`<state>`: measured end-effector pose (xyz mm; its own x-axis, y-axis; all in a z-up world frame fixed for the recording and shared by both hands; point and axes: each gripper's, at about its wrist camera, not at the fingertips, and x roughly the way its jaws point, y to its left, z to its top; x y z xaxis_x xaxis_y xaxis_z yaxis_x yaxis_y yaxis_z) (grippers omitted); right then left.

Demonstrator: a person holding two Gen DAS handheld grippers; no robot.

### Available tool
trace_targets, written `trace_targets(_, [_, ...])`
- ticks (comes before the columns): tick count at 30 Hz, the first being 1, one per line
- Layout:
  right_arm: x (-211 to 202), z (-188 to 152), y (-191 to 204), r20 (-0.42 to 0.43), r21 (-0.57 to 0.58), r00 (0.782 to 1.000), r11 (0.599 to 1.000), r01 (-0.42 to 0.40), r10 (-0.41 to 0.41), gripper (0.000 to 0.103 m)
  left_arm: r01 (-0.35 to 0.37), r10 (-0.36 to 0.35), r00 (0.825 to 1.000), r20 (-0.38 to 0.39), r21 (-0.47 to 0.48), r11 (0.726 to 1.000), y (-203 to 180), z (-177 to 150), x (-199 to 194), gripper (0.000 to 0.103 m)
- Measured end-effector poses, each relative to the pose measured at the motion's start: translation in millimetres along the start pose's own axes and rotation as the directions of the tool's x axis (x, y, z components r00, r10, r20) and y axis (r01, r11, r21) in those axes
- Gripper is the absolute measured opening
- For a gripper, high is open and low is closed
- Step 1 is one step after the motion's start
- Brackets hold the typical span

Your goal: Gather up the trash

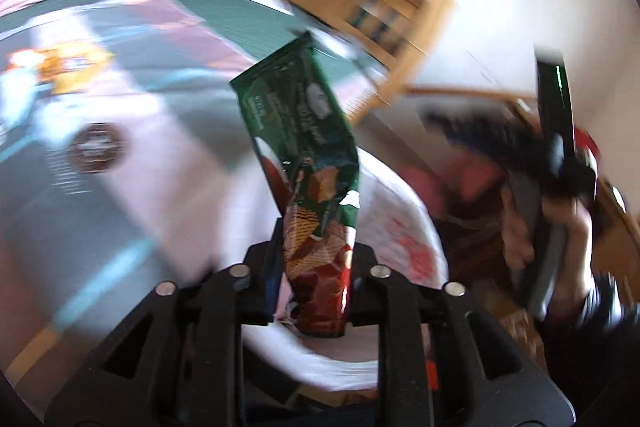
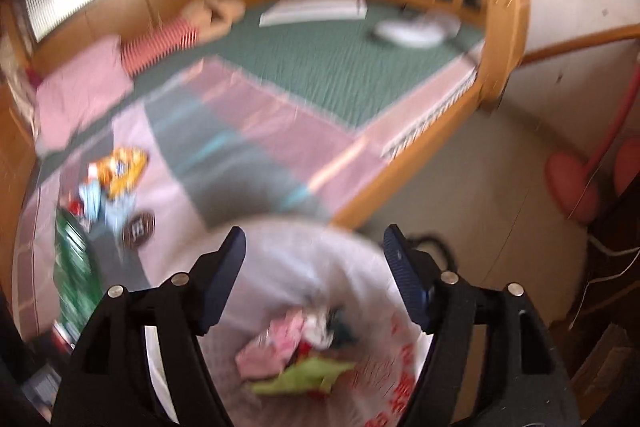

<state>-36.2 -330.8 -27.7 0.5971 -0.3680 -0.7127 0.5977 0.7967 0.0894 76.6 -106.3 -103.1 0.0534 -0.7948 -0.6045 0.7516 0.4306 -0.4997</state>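
Observation:
A green and red biscuit wrapper [image 1: 308, 155] stands upright between the fingers of my left gripper [image 1: 316, 263], which is shut on its lower end. Behind it lies the white plastic bag with red print [image 1: 404, 231]. In the right wrist view my right gripper [image 2: 316, 247] hangs open above the same bag [image 2: 296, 275], with nothing between its fingers. Pink, white and green scraps [image 2: 296, 351] lie inside the bag. A blurred green packet [image 2: 74, 267] at the left edge looks like the held wrapper.
On the pink and grey quilt [image 2: 256, 131] lie an orange snack bag [image 2: 122, 169], pale blue wrappers [image 2: 94, 199] and a round brown disc [image 2: 138, 229]. The wooden bed frame [image 2: 404, 167] borders bare floor. A red stand [image 2: 572, 187] is at the right. A hand [image 1: 516, 231] holds the other tool.

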Motion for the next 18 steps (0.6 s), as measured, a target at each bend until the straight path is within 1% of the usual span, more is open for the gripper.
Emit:
trace_targets(1, [-5,3,0,0.034,0.003,0.999,1.000,0.003,-0.003,0.071,0.024,-0.023,0.999,-0.042,0.033,0.999,-14,-3,16,0.057])
trace_targets(2, [-10,5,-4,0.062,0.007,0.998,1.000,0.002,-0.003,0.076,0.014,-0.011,0.998,-0.065,0.054,0.998,-22,-6,28,0.070])
trace_targets(3, [-15,6,-4,0.085,0.008,0.996,1.000,0.000,-0.001,0.082,-0.018,0.025,0.996,-0.088,0.079,0.997,-30,-9,40,0.085])
trace_targets(4, [-17,7,-2,0.110,0.000,0.994,1.000,-0.004,0.004,0.085,-0.047,0.058,0.992,-0.111,0.097,0.994,-34,-11,48,0.086])
trace_targets(5, [-19,8,4,0.137,-0.021,0.990,1.000,-0.002,0.005,0.088,-0.065,0.077,0.989,-0.125,0.098,0.993,-35,-10,52,0.086])
trace_targets(6, [-21,7,8,0.155,-0.035,0.988,0.999,-0.001,0.006,0.090,-0.077,0.087,0.989,-0.121,0.086,0.993,-33,-9,51,0.087])
trace_targets(7, [-23,6,14,0.190,-0.058,0.982,0.998,0.004,0.007,0.090,-0.085,0.090,0.992,-0.086,0.055,0.995,-27,-6,43,0.089])
trace_targets(8, [-27,5,21,0.234,-0.079,0.972,0.997,0.013,0.006,0.095,-0.088,0.089,0.995,-0.046,0.026,0.996,-19,-3,32,0.090])
trace_targets(9, [-31,5,26,0.276,-0.099,0.961,0.995,0.026,0.003,0.100,-0.091,0.092,0.996,0.013,-0.010,0.996,-10,1,17,0.093])
trace_targets(10, [-32,3,38,0.335,-0.132,0.942,0.990,0.040,0.007,0.100,-0.102,0.105,0.992,0.073,-0.047,0.994,1,4,-1,0.097])
trace_targets(11, [-32,4,44,0.357,-0.152,0.934,0.987,0.045,0.012,0.100,-0.116,0.126,0.984,0.125,-0.082,0.990,11,6,-17,0.097])
trace_targets(12, [-32,5,51,0.368,-0.173,0.930,0.984,0.049,0.018,0.100,-0.129,0.149,0.973,0.175,-0.122,0.984,24,10,-35,0.097])
trace_targets(13, [-26,6,64,0.345,-0.204,0.937,0.979,0.024,0.049,0.100,-0.141,0.180,0.957,0.227,-0.175,0.974,38,12,-55,0.097])
trace_targets(14, [-23,6,71,0.316,-0.221,0.945,0.975,-0.017,0.088,0.100,-0.154,0.207,0.944,0.257,-0.212,0.965,49,15,-67,0.098])
trace_targets(15, [-18,7,78,0.283,-0.229,0.950,0.971,-0.066,0.131,0.100,-0.181,0.251,0.925,0.285,-0.253,0.951,60,16,-83,0.098])
trace_targets(16, [-9,8,89,0.250,-0.212,0.953,0.970,-0.119,0.172,0.100,-0.206,0.290,0.908,0.303,-0.281,0.937,68,15,-96,0.098])
trace_targets(17, [-3,8,96,0.237,-0.196,0.952,0.969,-0.150,0.195,0.100,-0.242,0.345,0.880,0.327,-0.315,0.918,78,13,-111,0.098])
trace_targets(18, [3,10,102,0.221,-0.183,0.951,0.967,-0.180,0.218,0.100,-0.280,0.401,0.846,0.351,-0.348,0.895,86,11,-127,0.098])
